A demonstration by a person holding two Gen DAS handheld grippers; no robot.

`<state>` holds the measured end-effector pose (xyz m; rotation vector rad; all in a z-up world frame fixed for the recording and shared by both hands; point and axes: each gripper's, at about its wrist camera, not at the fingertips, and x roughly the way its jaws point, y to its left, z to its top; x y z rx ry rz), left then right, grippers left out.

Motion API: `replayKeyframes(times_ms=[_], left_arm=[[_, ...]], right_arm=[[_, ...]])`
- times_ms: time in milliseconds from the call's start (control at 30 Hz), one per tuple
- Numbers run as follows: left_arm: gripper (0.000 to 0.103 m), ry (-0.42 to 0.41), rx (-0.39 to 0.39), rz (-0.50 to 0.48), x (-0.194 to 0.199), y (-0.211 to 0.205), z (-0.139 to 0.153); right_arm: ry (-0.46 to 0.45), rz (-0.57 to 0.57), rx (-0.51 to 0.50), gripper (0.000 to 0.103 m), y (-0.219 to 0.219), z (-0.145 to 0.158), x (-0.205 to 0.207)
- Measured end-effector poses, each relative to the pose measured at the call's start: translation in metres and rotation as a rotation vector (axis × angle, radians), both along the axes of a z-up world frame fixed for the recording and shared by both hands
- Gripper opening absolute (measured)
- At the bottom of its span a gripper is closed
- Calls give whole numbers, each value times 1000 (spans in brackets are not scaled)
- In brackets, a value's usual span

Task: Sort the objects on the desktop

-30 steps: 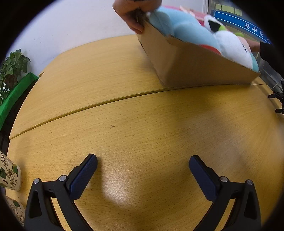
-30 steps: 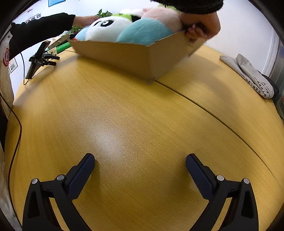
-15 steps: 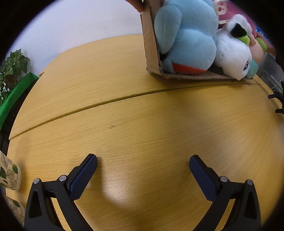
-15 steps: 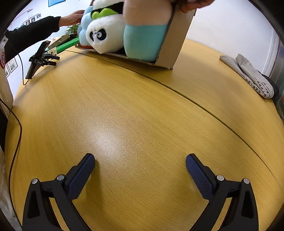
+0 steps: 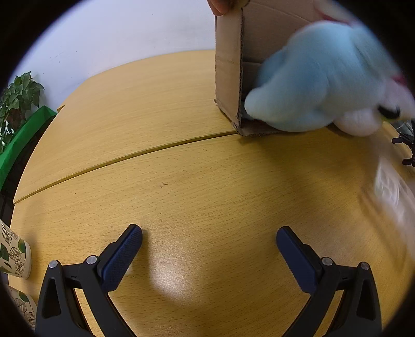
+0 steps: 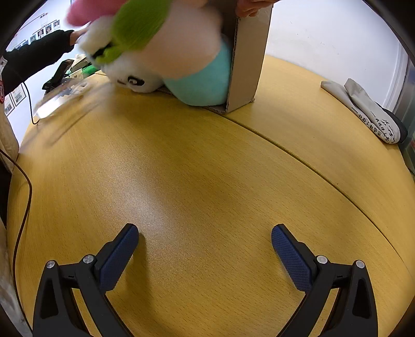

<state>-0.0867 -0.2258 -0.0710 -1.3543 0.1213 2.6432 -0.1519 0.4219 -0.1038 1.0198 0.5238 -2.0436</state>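
A person's hands tip a cardboard box (image 5: 229, 64) (image 6: 247, 59) on its side at the far part of the wooden table (image 5: 181, 181). Plush toys spill out, blurred by motion: a light blue one (image 5: 319, 77), a white panda (image 6: 129, 75) with green (image 6: 137, 23), a teal one (image 6: 202, 85). A blurred clear object (image 5: 391, 186) (image 6: 62, 101) slides on the table. My left gripper (image 5: 208, 246) and right gripper (image 6: 205, 245) are both open and empty, low over the near table.
Leaf-patterned paper cups (image 5: 13, 256) stand at the left edge. A potted plant (image 5: 18, 96) and a green edge lie far left. A folded grey cloth (image 6: 363, 109) lies far right. A black cable (image 6: 23, 186) and a small stand (image 6: 59, 75) are left.
The box has been tipped from flat to on its side. The plush toys tumble out toward the table, and a clear object has slid out. Both grippers stay still.
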Motion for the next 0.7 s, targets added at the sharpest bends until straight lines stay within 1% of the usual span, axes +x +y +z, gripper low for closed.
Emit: replayKeyframes(times_ms=[600,700], left_arm=[[103,-1,1,2,2,-26,10],[103,-1,2,3,-1,-37,13]], right_arm=[[0,0,1,103,-1,0,3],[0,0,1,103,-1,0,4]])
